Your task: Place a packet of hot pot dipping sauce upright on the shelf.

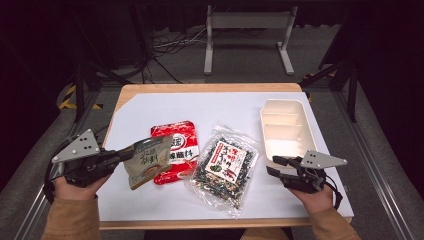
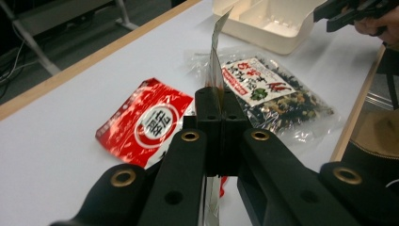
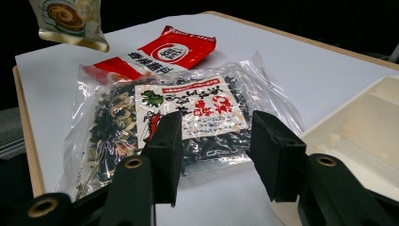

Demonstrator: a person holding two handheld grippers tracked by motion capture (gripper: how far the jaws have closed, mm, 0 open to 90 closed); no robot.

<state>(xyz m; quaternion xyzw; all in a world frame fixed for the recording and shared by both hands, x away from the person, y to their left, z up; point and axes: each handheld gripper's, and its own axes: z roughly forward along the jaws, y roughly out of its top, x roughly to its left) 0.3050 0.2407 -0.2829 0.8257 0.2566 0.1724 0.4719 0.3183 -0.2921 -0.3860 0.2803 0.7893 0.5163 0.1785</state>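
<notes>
I had the L gripper clamped on the pouch, lifted off the table; R gripper half-open, empty. Next I'd carry it to the tray.

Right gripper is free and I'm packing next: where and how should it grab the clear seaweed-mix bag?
Probably the bag's flat sealed edge nearest the right gripper. Come in low from the tray side, one jaw slid under that margin: the bag lies flat on the table and its filled middle looks too wide and slippery to pinch.
</notes>
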